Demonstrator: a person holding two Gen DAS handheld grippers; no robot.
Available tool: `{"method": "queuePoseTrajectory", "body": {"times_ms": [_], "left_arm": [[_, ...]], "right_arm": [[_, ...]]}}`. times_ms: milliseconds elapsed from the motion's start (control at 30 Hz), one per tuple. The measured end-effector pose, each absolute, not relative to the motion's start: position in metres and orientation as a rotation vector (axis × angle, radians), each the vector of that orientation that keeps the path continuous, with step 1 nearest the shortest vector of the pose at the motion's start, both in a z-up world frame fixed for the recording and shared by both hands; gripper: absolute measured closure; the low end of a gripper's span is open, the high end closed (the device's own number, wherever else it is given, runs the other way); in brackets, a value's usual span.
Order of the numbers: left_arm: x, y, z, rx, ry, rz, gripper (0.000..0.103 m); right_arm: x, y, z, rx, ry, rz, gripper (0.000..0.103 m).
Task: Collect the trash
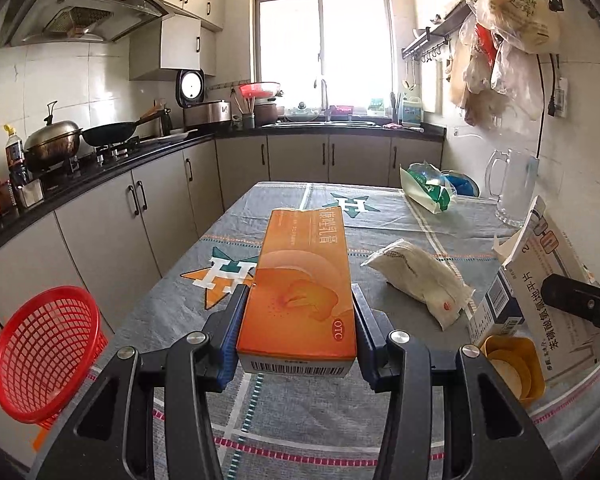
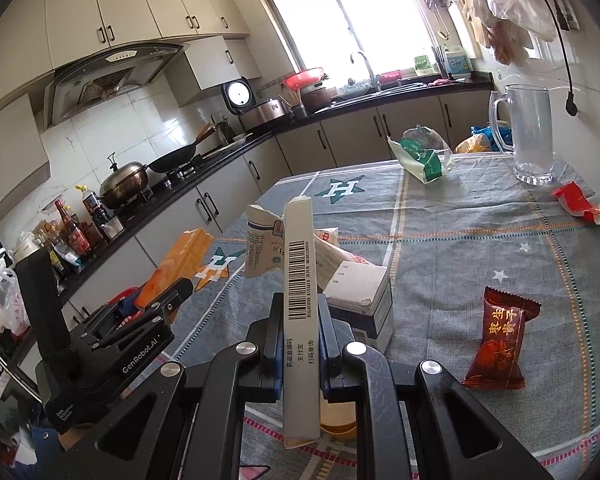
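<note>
My left gripper (image 1: 298, 300) is shut on an orange medicine box (image 1: 304, 280) and holds it above the grey tablecloth (image 1: 284, 412). A red mesh basket (image 1: 44, 354) sits at the table's left edge. My right gripper (image 2: 299, 316) is shut on a white medicine box (image 2: 300, 304) with a barcode; the same box shows in the left wrist view (image 1: 560, 284). Loose trash on the table: a white packet (image 1: 420, 280), a green and white bag (image 2: 424, 156), a dark red snack wrapper (image 2: 498, 338), a red wrapper (image 2: 578, 200), a white and blue carton (image 2: 364, 304).
A glass pitcher (image 2: 530, 132) stands at the table's far right. An orange cup (image 1: 512, 364) sits under the right gripper. Kitchen counter with stove, wok (image 1: 108, 133) and bottles runs along the left. Plastic bags (image 1: 508, 24) hang on the right wall.
</note>
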State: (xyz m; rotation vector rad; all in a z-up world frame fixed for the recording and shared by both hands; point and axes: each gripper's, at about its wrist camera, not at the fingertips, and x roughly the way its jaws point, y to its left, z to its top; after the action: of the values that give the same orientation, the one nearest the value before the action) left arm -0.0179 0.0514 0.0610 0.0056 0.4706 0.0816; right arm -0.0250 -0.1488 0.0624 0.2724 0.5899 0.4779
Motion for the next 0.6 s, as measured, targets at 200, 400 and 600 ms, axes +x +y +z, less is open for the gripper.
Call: {"method": "queuePoseTrajectory", "body": {"times_ms": [200,400,600], "left_arm": [[-0.0192,0.0514,0.0614,0.006,0.471,0.083,0.056],[-0.0194,0.0511,0.0619,0.006,0.469,0.084,0.056],[-0.0195,0.0512,0.0617,0.007,0.47,0.084,0.056]], "right_arm": [[-0.0251,-0.1487,0.0627,0.273,0.589,0.479,0.088],[-0.0251,-0.1484,0.0626,0.273,0.59,0.479,0.088],[-0.0252,-0.1486,0.0628,0.273,0.59,0.478,0.088]]}}
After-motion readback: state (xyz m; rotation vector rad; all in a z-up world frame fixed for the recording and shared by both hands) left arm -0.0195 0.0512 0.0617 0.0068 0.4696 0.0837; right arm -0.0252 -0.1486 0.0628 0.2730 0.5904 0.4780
